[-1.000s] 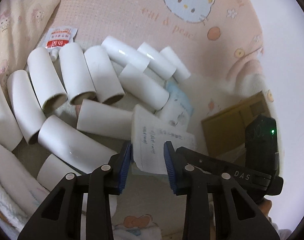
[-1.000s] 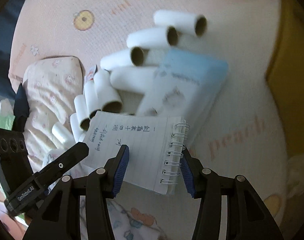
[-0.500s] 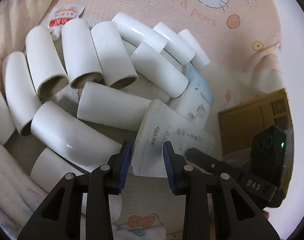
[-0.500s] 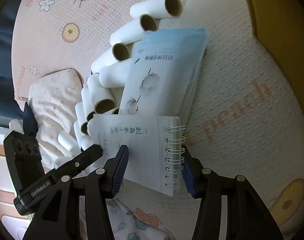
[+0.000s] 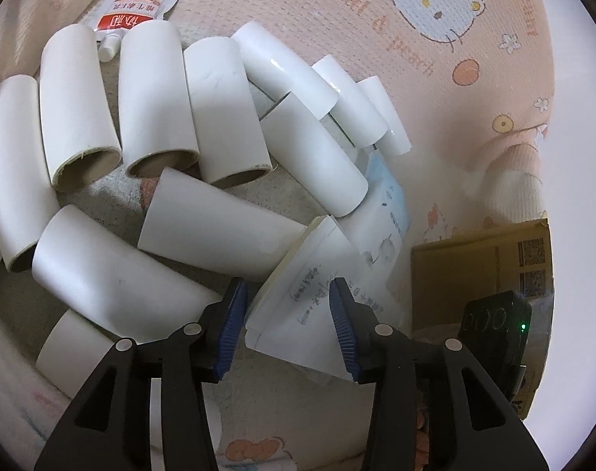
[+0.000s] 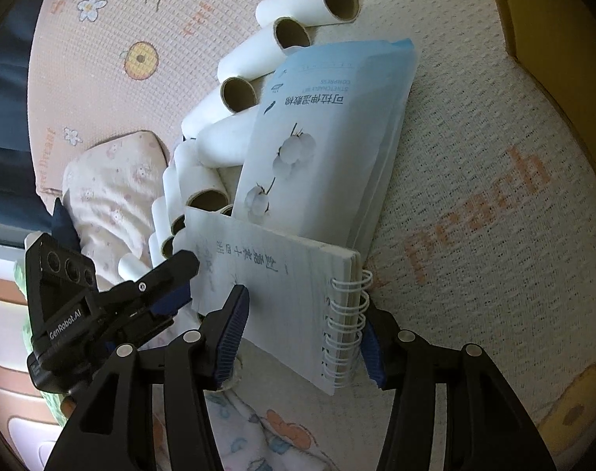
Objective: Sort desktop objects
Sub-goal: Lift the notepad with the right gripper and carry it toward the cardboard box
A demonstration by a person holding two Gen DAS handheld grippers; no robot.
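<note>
Notebook [image 6: 282,298] clamped by right gripper [image 6: 301,329] (spiral hidden leftward) | left gripper [image 5: 286,325] just widened, loose

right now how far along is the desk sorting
Early. Done: nothing looks sorted; the white tubes lie jumbled on the mat. In hand: the right gripper clamps the spiral notebook; the left gripper's jaws have just been opening around its corner. Left: tubes, blue pack, red sachet.

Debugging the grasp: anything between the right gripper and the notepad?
Nothing visible. The right gripper is closed on the notepad, spiral binding against one finger. The left gripper straddles the pad's far corner; its jaws have just been opening and do not press it.
</note>
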